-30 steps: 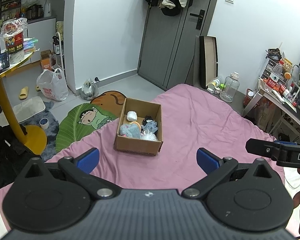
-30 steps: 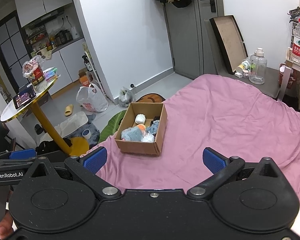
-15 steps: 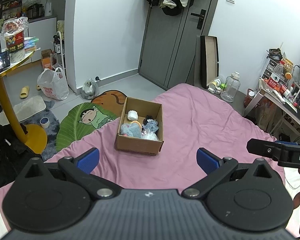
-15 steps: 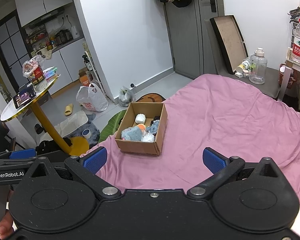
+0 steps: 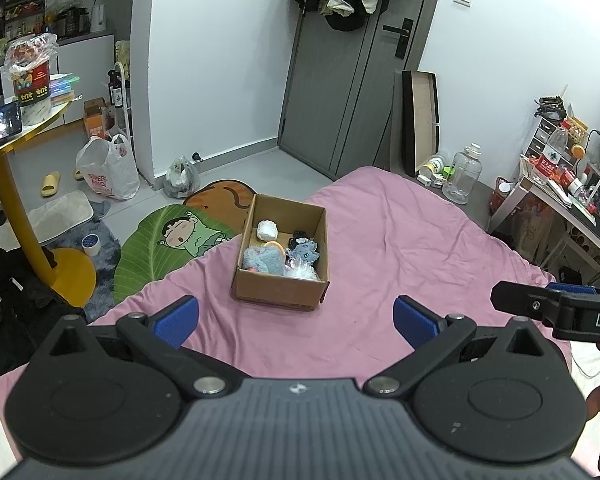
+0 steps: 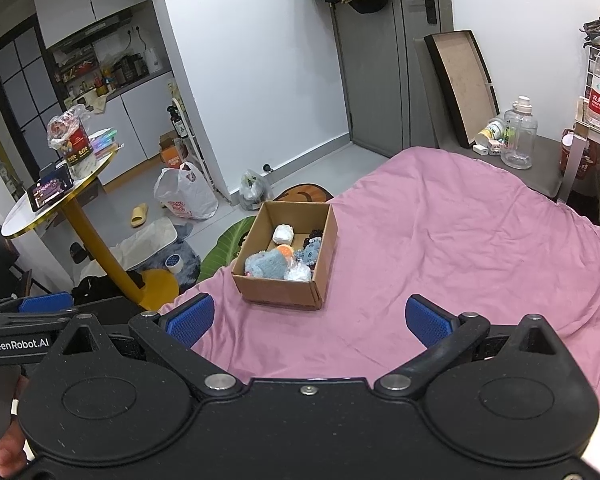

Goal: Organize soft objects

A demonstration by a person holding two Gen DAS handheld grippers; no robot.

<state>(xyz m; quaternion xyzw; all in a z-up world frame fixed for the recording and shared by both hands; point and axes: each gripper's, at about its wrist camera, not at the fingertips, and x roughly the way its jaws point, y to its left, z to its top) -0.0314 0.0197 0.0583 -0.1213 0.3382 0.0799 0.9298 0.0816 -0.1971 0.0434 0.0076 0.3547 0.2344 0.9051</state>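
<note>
The bed (image 5: pixel 400 240), spread with a pink cover, fills most of both views and serves as the working ground, soft and broad enough that nothing set on it will roll away. Near its left edge, just above the floor mats, stands an open cardboard box (image 5: pixel 278 292), placed squarely ahead of both wrist cameras so that either hand could reach it. The soft objects are all gathered inside it: a fluffy blue-grey plush (image 5: pixel 262 260) lies against the near wall, a blue patterned piece (image 5: pixel 305 252) sits beside it to the right, a crinkly white bundle (image 5: pixel 300 273) fills the near right corner, a small white roll (image 5: pixel 267 231) rests toward the far side, and an orange bit (image 5: pixel 274 245) and a dark item (image 5: pixel 300 236) are wedged between them. No loose soft thing shows on the cover, which suggests the sorting is done or nearly so. The left tongs (image 5: pixel 296 318) and right tongs (image 6: pixel 308 320) hover well back from the box, both spread wide and holding nothing.
</note>
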